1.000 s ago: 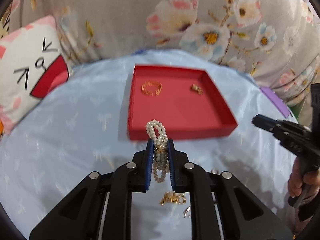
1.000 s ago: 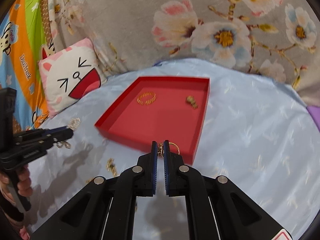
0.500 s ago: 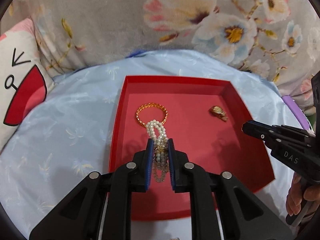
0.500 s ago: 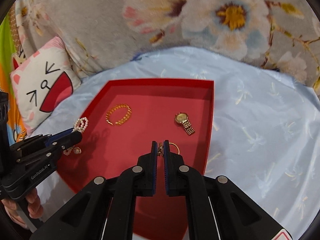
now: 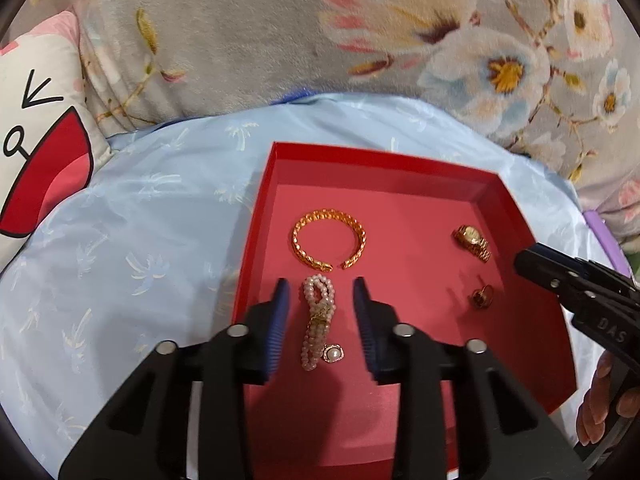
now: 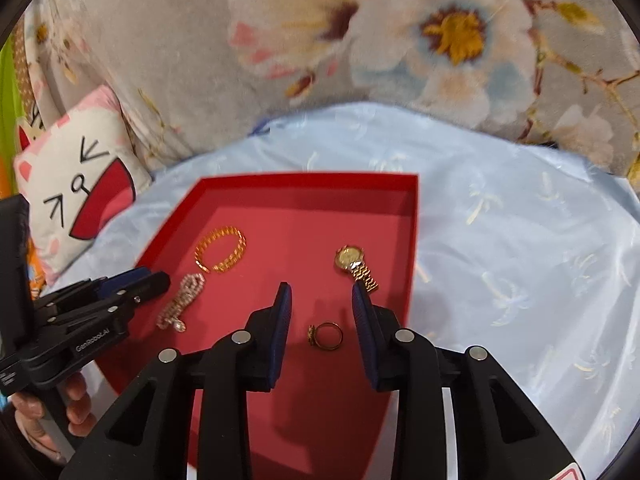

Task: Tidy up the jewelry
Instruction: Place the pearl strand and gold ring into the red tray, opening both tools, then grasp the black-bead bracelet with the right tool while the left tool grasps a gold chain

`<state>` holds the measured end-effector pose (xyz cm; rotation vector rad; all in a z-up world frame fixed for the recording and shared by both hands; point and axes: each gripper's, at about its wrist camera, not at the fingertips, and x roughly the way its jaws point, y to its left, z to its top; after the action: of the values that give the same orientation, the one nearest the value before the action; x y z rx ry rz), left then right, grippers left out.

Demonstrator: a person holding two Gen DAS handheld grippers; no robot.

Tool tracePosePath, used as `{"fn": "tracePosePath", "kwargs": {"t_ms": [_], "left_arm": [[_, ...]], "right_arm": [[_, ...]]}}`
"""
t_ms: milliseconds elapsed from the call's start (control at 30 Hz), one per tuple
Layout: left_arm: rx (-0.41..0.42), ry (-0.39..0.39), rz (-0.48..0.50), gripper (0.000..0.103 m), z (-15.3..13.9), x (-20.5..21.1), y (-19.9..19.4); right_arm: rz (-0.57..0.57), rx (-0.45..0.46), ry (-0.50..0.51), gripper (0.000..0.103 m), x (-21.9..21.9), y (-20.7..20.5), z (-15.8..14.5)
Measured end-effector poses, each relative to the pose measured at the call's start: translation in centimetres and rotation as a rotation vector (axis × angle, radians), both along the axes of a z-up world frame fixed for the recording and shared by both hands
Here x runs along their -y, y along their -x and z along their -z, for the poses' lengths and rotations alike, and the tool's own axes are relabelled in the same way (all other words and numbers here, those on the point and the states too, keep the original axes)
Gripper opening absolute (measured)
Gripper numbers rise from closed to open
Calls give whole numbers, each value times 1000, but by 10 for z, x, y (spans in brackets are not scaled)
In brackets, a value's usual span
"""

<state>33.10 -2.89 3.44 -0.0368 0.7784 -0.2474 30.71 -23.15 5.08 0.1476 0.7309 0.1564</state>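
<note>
Pearl bracelet stretched flat in red tray, gold clasp midway.

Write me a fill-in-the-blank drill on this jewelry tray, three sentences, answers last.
1. The pearl bracelet lies between the open left tongs, on the floor of the ____ tray.
2. The open right tongs straddle a gold ____.
3. The tray holds ____ jewelry pieces, counting the gold bangle and gold watch.

Answers: red; ring; four
</note>
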Motion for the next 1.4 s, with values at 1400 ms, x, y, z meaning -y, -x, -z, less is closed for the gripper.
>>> {"fn": "tracePosePath", "kwargs": {"t_ms": [1400], "left_arm": [[-81,-48,3,67,44,-44,201]], "right_arm": [[-141,-126,129,16,-80,191,67]]}}
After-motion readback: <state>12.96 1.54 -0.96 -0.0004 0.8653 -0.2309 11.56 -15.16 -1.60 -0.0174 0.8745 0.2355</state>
